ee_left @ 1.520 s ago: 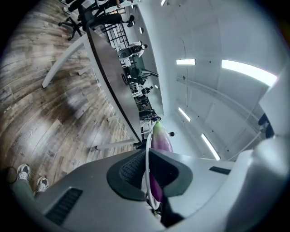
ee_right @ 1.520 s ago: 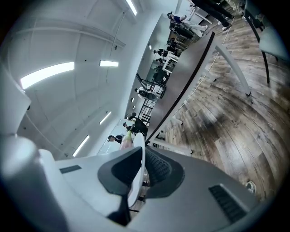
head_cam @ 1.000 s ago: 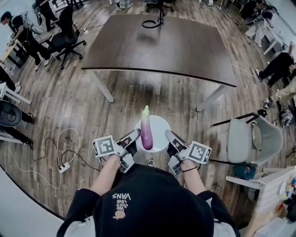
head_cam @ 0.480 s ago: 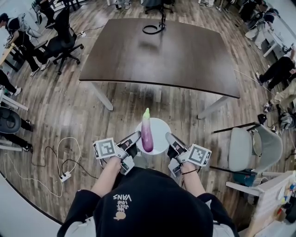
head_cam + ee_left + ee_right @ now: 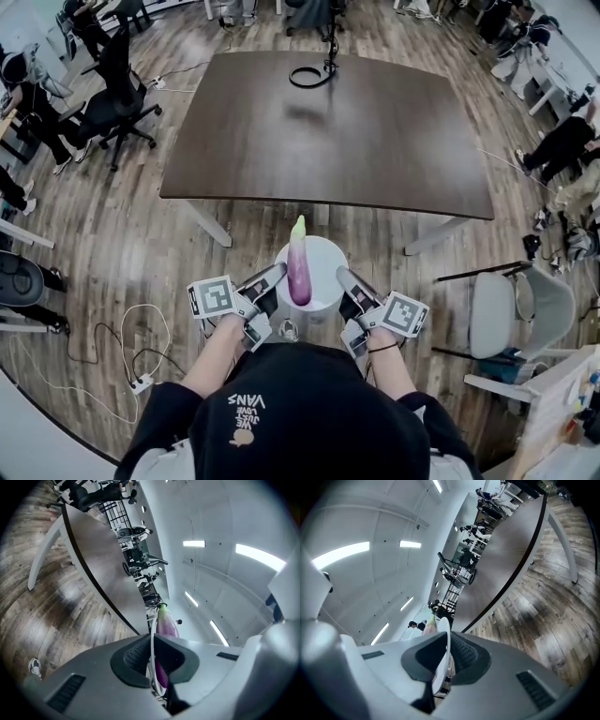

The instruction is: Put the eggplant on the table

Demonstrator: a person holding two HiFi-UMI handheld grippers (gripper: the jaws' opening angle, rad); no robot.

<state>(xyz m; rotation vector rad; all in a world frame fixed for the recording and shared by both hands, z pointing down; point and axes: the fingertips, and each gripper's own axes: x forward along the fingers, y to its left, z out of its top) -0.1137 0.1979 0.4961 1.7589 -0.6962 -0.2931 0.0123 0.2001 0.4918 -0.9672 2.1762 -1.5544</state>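
Observation:
A purple eggplant [image 5: 298, 262] with a pale green tip lies lengthwise on a round white plate [image 5: 325, 255] held at chest height above the wooden floor. My left gripper [image 5: 268, 280] is shut on the plate's left rim and my right gripper [image 5: 345, 281] is shut on its right rim. In the left gripper view the plate's edge [image 5: 152, 641] runs between the pads, with the eggplant [image 5: 167, 624] just beyond it. The right gripper view shows the plate's rim [image 5: 443, 641] pinched the same way. The dark brown table [image 5: 328, 131] stands ahead, a short way beyond the plate.
A coiled black cable [image 5: 307, 75] lies at the table's far edge. A black office chair [image 5: 108, 89] stands to the left and a white chair [image 5: 511, 305] to the right. A power strip with cords [image 5: 141, 382] lies on the floor at lower left. People stand around the room's edges.
The table has drawn a little nearer and lower in the head view. Both grippers keep their hold on the plate, and the eggplant has not shifted on it.

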